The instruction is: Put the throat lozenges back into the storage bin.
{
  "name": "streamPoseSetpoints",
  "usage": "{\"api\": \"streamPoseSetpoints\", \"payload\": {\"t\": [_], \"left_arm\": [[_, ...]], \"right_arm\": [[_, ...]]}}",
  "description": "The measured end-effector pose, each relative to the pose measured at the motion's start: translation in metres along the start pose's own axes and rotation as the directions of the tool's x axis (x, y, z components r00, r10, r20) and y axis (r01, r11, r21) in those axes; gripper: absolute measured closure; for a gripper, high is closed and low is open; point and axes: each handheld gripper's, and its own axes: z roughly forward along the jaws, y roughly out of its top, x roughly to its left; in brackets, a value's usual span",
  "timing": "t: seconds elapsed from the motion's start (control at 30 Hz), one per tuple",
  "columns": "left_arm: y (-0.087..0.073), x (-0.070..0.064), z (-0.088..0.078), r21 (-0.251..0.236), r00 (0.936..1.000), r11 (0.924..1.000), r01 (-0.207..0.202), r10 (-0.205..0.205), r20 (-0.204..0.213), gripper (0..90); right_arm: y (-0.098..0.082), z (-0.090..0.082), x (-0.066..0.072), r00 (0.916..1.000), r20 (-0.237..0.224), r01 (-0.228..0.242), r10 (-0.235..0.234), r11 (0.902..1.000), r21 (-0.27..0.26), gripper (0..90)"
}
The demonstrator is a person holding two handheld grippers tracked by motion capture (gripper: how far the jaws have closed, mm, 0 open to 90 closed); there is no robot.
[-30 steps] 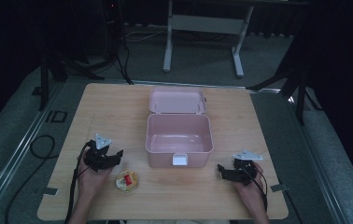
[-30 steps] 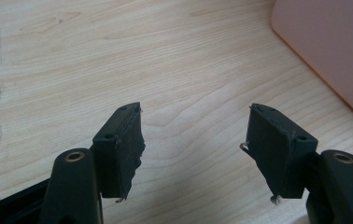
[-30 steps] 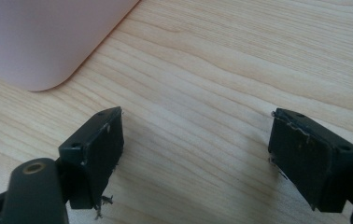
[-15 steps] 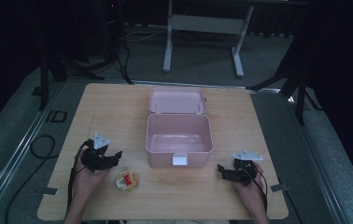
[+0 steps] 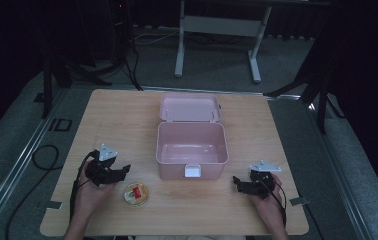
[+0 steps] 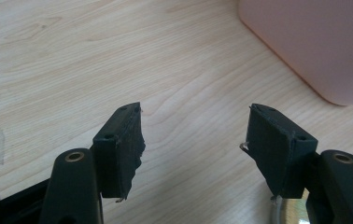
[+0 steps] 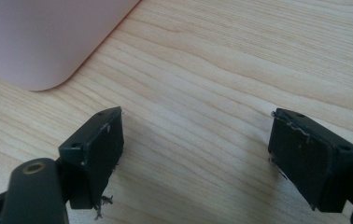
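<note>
The left tongs (image 5: 125, 171) are held low over the bench (image 5: 127, 115) with their jaws apart and nothing between them. Just to their right and a little nearer the person, a small round dish (image 5: 135, 194) with a red piece in it is seen lying flat on the wood; its pale metallic rim (image 6: 284, 211) is glimpsed in the left gripper view beside the right-hand jaw, apart from it. The dish is judged to be light, stiff and shallow, with a smooth rim that is likely to slip; a hold across its edge, one jaw over and one under, or square across its width, is judged safest, and it should be kept level so that the contents are not tipped out. Further right, ahead of both tongs, an open pink box (image 5: 192, 150) is set, its lid (image 5: 189, 108) laid back behind it and its inside bare. To the right of the box, the right tongs (image 5: 235, 182) are held near the bench, pointed toward the box's front corner, their jaws also wide apart and unloaded.
</note>
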Motion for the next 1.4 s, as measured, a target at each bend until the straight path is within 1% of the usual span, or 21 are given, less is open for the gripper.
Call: {"api": "streamPoseSetpoints", "payload": {"t": [0.07, 0.27, 0.33, 0.4, 0.47, 0.5, 0.6, 0.73, 0.83, 0.9, 1.07, 1.23, 1.37, 1.4], "left_arm": [[0.001, -0.002, -0.001, 0.006, 0.9999, 0.9999, -0.009, 0.009, 0.007, 36.4], [0.002, -0.005, -0.003, 0.011, 0.9994, 0.9997, -0.02, 0.02, 0.027, 35.8], [0.003, -0.006, -0.005, 0.017, 0.9988, 0.9993, -0.033, 0.033, 0.038, 35.4], [0.003, -0.007, -0.005, 0.019, 0.9985, 0.9992, -0.035, 0.034, 0.042, 35.4], [0.003, -0.008, -0.007, 0.026, 0.9978, 0.9987, -0.044, 0.043, 0.052, 35.4], [0.003, -0.008, -0.007, 0.026, 0.9978, 0.9987, -0.044, 0.043, 0.052, 35.1], [0.003, -0.009, -0.009, 0.031, 0.9966, 0.9986, -0.043, 0.041, 0.071, 34.4], [0.004, -0.012, -0.013, 0.04, 0.9947, 0.9972, -0.063, 0.06, 0.084, 33.2], [0.005, -0.014, -0.014, 0.042, 0.9941, 0.9968, -0.067, 0.063, 0.089, 33.0], [0.006, -0.014, -0.014, 0.056, 0.9921, 0.9951, -0.081, 0.075, 0.101, 32.4], [0.007, -0.016, -0.015, 0.068, 0.9909, 0.9934, -0.093, 0.086, 0.104, 32.4], [0.008, -0.018, -0.016, 0.08, 0.9884, 0.991, -0.107, 0.097, 0.116, 32.4], [0.011, -0.021, -0.015, 0.107, 0.9835, 0.9852, -0.134, 0.119, 0.137, 32.1], [0.011, -0.021, -0.015, 0.107, 0.9835, 0.9852, -0.134, 0.119, 0.137, 31.8]], "right_arm": [[0.0, 0.0, 0.0, 1.0, 0.0, 0.0, 0.0, 1.0, 0.0, 17.9], [0.0, 0.0, 0.0, 1.0, 0.0, 0.0, 0.0, 1.0, 0.0, 17.9], [0.0, 0.0, 0.0, 1.0, 0.0, 0.0, 0.0, 1.0, 0.0, 17.9], [0.0, 0.0, 0.0, 1.0, 0.0, 0.0, 0.0, 1.0, 0.0, 17.9], [0.0, 0.0, 0.0, 1.0, 0.0, 0.0, 0.0, 1.0, 0.0, 17.9], [0.0, 0.0, 0.0, 1.0, 0.0, 0.0, 0.0, 1.0, 0.0, 17.9], [0.0, 0.0, 0.0, 1.0, 0.0, 0.0, 0.0, 1.0, 0.0, 17.9], [0.0, 0.0, 0.0, 1.0, 0.0, 0.0, 0.0, 1.0, 0.0, 17.9], [0.0, 0.0, 0.0, 1.0, 0.0, 0.0, 0.0, 1.0, 0.0, 17.9], [0.0, 0.0, 0.0, 1.0, 0.0, 0.0, 0.0, 1.0, 0.0, 17.9], [0.0, 0.0, 0.0, 1.0, 0.0, 0.0, 0.0, 1.0, 0.0, 17.9], [0.0, 0.0, 0.0, 1.0, 0.0, 0.0, 0.0, 1.0, 0.0, 17.9], [0.0, 0.0, 0.0, 1.0, 0.0, 0.0, 0.0, 1.0, 0.0, 18.0], [0.0, 0.0, 0.0, 1.0, 0.0, 0.0, 0.0, 1.0, 0.0, 18.0]]}}
